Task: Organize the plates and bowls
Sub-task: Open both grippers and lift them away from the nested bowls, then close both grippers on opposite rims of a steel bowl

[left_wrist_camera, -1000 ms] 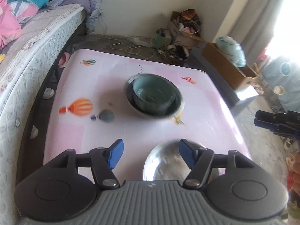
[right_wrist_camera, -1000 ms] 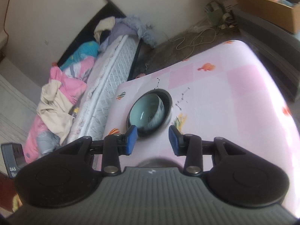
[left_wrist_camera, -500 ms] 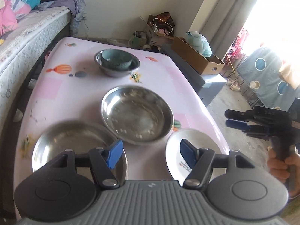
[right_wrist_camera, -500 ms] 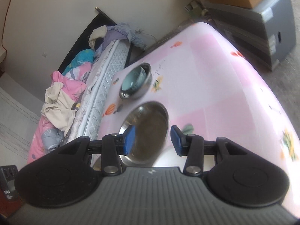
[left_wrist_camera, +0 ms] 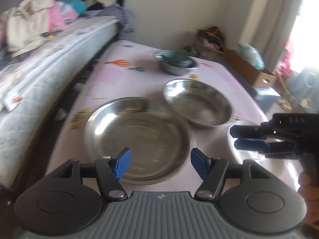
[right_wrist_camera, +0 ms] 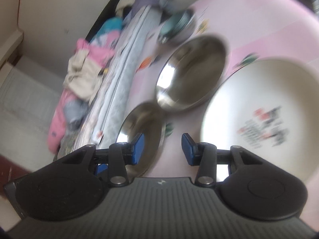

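A large steel plate (left_wrist_camera: 137, 137) lies at the near end of the pink table (left_wrist_camera: 119, 79). Behind it sits a steel bowl (left_wrist_camera: 197, 101), and farther back a teal bowl (left_wrist_camera: 175, 61) rests inside another steel bowl. My left gripper (left_wrist_camera: 159, 164) hovers open over the steel plate's near rim, with nothing between its fingers. A white printed plate (right_wrist_camera: 259, 119) lies to the right, beside the steel bowl (right_wrist_camera: 191, 73) and the steel plate (right_wrist_camera: 143, 127). My right gripper (right_wrist_camera: 162, 149) is open and empty between the two plates. In the left wrist view the right gripper (left_wrist_camera: 233, 138) partly covers the white plate (left_wrist_camera: 241, 123).
A bed (left_wrist_camera: 39, 59) piled with clothes runs along the table's left side. Right of the table stand a cardboard box (left_wrist_camera: 249, 67), floor clutter and a curtain. A person's hand (left_wrist_camera: 307, 185) holds the right gripper's handle.
Both grippers have drawn back to the table's near end and sunk lower. The steel plate and white plate have come into view, and the right gripper now reaches in over the white plate.
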Demonstrator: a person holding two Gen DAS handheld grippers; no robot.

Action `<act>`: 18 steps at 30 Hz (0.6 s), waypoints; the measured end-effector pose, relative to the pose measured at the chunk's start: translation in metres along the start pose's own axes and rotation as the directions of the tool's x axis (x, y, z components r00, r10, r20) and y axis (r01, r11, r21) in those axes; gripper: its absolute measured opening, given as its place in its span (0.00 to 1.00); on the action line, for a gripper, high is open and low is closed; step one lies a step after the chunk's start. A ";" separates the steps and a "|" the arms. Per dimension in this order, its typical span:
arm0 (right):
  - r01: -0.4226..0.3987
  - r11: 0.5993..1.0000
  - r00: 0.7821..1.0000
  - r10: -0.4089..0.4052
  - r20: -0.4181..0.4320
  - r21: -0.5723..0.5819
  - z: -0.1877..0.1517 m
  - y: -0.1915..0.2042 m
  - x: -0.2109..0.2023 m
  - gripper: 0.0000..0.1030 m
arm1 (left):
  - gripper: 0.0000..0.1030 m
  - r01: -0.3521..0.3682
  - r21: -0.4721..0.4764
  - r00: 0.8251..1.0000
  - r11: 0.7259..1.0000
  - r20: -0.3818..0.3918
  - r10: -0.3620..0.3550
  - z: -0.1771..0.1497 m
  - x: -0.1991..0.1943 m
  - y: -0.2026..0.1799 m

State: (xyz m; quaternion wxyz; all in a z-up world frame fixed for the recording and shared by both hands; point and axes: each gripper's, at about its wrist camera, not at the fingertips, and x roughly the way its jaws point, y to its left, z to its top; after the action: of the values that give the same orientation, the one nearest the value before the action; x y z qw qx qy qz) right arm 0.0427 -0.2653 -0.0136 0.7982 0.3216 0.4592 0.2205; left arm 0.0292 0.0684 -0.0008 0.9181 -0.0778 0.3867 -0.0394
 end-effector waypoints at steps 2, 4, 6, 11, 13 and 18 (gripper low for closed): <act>-0.013 1.000 1.000 0.012 -0.029 -0.012 -0.006 0.012 0.022 0.40 | 0.65 -0.042 -0.040 0.999 0.998 0.011 0.043 -0.001 0.001 0.016; 0.006 0.999 0.999 -0.007 -0.035 -0.032 -0.007 0.023 0.041 0.40 | 0.63 -0.077 -0.085 0.997 0.993 0.012 0.078 -0.002 0.003 0.033; 0.052 0.996 0.998 -0.054 -0.021 -0.070 -0.007 0.033 0.058 0.40 | 0.59 -0.099 -0.124 0.995 0.987 0.015 0.101 -0.003 0.005 0.050; 0.184 0.974 0.982 -0.179 0.053 -0.133 -0.006 0.045 0.084 0.36 | 0.50 -0.098 -0.181 0.995 0.979 0.009 0.101 -0.003 0.015 0.079; 0.229 0.961 0.972 -0.219 0.084 -0.152 -0.005 0.047 0.091 0.36 | 0.47 -0.092 -0.188 0.995 0.978 0.005 0.095 0.000 0.021 0.087; 0.271 0.953 0.961 -0.259 0.095 -0.138 -0.008 0.040 0.100 0.31 | 0.35 -0.086 -0.187 0.996 0.979 -0.021 0.084 0.008 0.044 0.101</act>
State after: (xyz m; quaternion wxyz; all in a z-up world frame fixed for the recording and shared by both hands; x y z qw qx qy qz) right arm 0.0814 -0.1701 -0.0473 0.8592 0.2042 0.4498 0.1329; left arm 0.0663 0.1631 -0.0438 0.9050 -0.1473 0.3976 0.0360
